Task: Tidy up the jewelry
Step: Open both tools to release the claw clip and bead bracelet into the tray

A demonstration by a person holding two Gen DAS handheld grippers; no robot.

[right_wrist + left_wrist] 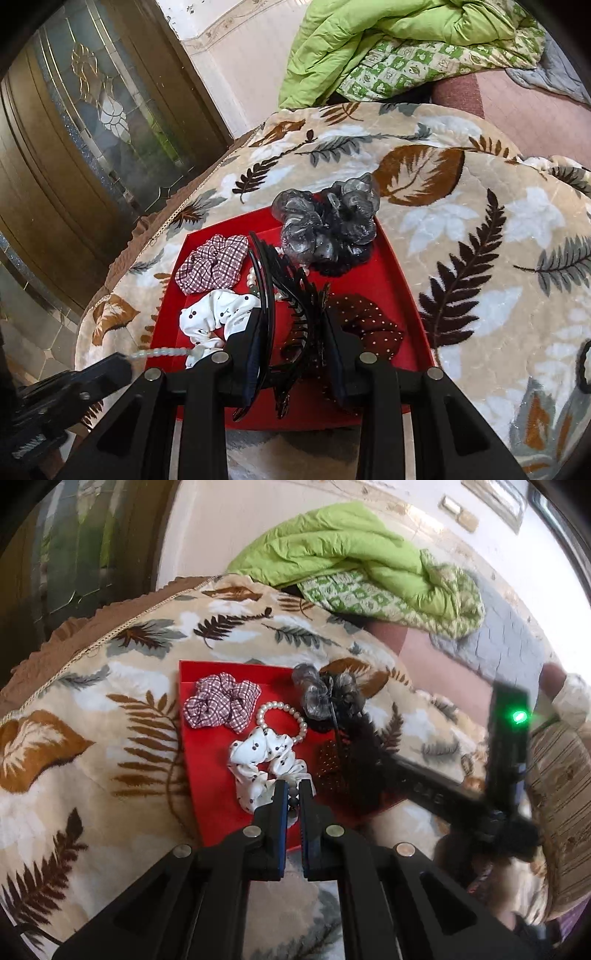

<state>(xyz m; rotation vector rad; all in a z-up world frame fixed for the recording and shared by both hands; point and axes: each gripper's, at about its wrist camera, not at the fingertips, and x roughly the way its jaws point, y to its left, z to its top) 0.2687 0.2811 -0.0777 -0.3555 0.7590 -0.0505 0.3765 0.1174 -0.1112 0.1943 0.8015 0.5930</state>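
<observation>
A red tray lies on a leaf-print blanket. In it are a checked scrunchie, a white dotted scrunchie, a white pearl bracelet, a grey-black scrunchie and a maroon dotted scrunchie. My left gripper is shut on a pale bead strand at the tray's near edge. My right gripper is shut on a black hair claw clip, held over the tray; it also shows blurred in the left wrist view.
The leaf-print blanket covers the bed around the tray. A green quilt is heaped behind. A glass-panelled wooden door stands at the left. A person's sleeve is at the right.
</observation>
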